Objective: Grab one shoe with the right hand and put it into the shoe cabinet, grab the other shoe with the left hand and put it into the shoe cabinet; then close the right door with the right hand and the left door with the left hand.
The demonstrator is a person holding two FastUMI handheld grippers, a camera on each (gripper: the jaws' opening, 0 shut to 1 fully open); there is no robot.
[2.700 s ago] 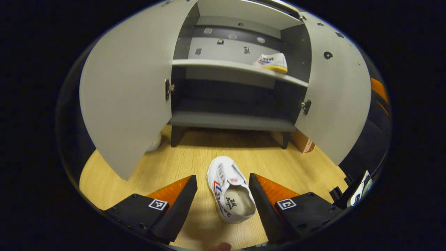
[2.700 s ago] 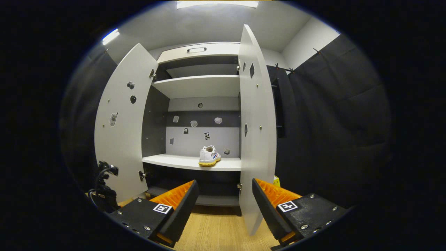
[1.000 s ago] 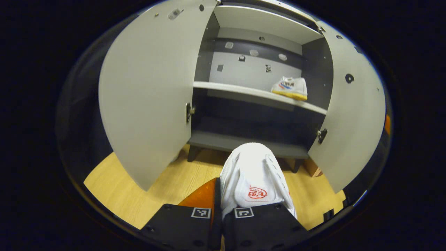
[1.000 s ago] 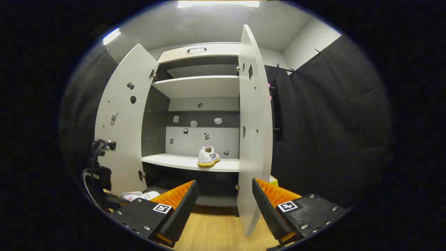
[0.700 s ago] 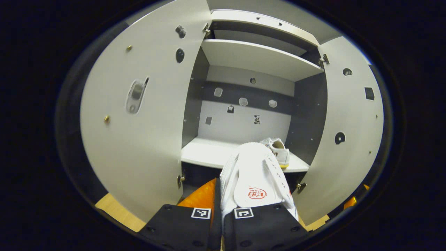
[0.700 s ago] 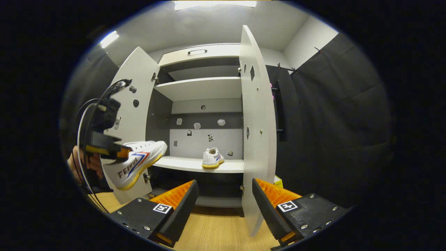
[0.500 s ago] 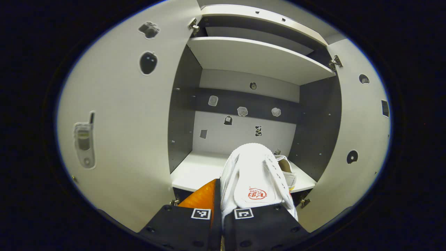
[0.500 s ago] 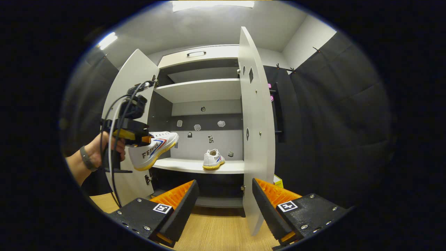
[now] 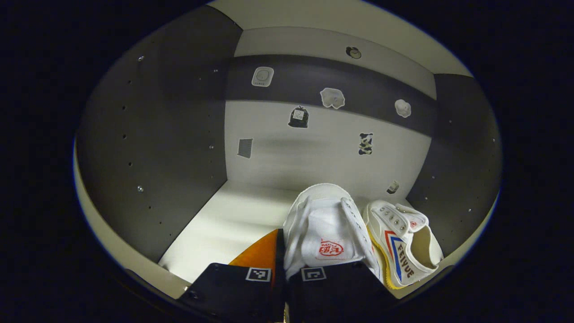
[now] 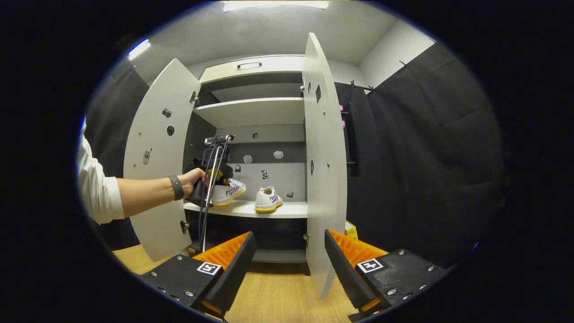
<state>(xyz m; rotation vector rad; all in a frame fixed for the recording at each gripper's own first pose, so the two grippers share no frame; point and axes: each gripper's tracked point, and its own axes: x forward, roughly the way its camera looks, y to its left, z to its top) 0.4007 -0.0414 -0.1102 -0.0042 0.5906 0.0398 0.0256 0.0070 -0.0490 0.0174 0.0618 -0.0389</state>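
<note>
The left gripper view looks from inside the shoe cabinet [image 9: 148, 134], very close, facing its back panel [image 9: 314, 152] and tilted slightly down onto the shelf [image 9: 224, 224]. The right gripper view looks from farther back, low above the wooden floor [image 10: 278, 296], facing the whole cabinet front between its two open doors [image 10: 325, 170]. Both views share the middle shelf [image 10: 287, 208], the stickered back panel, and the two white shoes [image 9: 403, 242] there.

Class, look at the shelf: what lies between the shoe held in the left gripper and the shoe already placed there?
Nothing: in the left gripper view the held shoe and the placed shoe sit side by side with no visible gap.
</note>
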